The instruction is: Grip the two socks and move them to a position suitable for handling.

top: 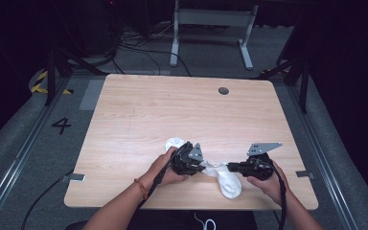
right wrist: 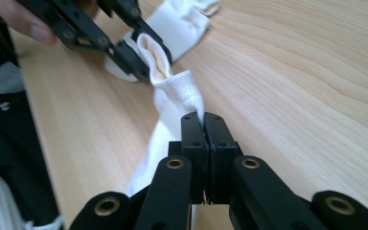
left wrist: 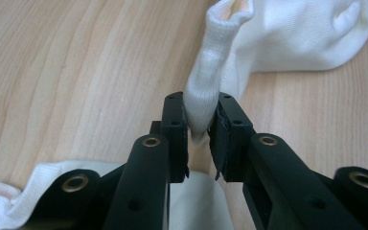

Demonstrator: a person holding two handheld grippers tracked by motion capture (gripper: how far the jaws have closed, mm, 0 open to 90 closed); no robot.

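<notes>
White knit cloth, a sock (top: pixel 227 182), lies at the near edge of the table (top: pixel 182 110) between the two hands, its cuff lifted off the wood and a second sock (top: pixel 174 143) just left of it. The left gripper (left wrist: pixel 202 125) is clamped on one side of the cuff, and the right gripper (right wrist: pixel 204 125) is pinched tight on the opposite side. I judge it light, soft and limp, so it will sag and stretch; the thicker ribbed cuff is the best hold.
</notes>
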